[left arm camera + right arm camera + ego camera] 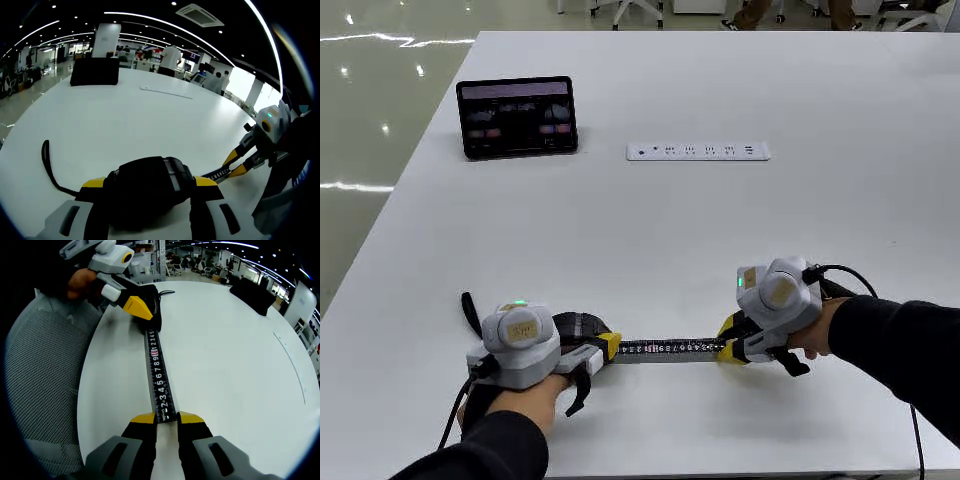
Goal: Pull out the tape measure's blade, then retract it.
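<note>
A black tape measure case point(147, 187) lies on the white table, clamped between the yellow-tipped jaws of my left gripper point(600, 347); its black wrist strap point(47, 167) trails off to the left. The dark blade point(670, 348) with white numbers runs flat across the table from the case point(582, 328) to my right gripper point(731, 338). In the right gripper view the blade point(158, 375) ends between the yellow tips of my right gripper point(167, 417), which is shut on the blade's end. The case point(150, 297) and left gripper point(135, 307) sit at the blade's far end.
A black tablet point(517, 116) stands propped at the far left of the table point(650, 230). A white power strip point(698, 151) lies at the far middle. Cables hang from both grippers near the table's front edge. People and desks fill the room beyond.
</note>
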A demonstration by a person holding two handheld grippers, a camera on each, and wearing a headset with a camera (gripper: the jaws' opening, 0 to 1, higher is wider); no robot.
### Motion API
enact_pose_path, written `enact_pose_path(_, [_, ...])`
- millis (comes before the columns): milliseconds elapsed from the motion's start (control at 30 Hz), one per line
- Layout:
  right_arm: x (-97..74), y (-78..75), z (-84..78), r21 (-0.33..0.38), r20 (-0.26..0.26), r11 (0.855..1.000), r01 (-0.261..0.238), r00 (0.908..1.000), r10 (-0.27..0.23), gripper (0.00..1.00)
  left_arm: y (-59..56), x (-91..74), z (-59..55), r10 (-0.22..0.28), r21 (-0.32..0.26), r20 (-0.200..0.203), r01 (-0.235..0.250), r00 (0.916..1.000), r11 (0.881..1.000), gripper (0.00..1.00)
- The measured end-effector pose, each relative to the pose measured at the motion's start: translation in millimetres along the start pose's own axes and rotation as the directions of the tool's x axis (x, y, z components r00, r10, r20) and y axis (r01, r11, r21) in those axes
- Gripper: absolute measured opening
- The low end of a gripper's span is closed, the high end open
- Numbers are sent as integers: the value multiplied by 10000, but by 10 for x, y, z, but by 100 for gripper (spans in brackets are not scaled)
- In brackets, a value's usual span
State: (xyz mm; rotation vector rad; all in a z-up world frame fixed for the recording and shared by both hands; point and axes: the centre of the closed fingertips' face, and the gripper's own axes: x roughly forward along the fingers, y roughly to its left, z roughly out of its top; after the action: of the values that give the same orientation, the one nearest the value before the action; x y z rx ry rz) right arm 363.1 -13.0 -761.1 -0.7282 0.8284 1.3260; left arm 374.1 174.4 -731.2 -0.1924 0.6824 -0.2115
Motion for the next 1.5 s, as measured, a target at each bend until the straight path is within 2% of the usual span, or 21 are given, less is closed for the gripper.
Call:
enact_pose_path(1233, [117, 36, 177, 67, 276, 10000, -36, 9996, 35, 11, -5, -4, 2, -130, -36, -24, 130, 9999, 9999, 61])
enact_pose_path(1500, [201, 90, 314, -173, 399, 9998, -120, 9991, 127, 11, -9, 0, -5, -239, 28, -98, 239, 9997, 9997, 61])
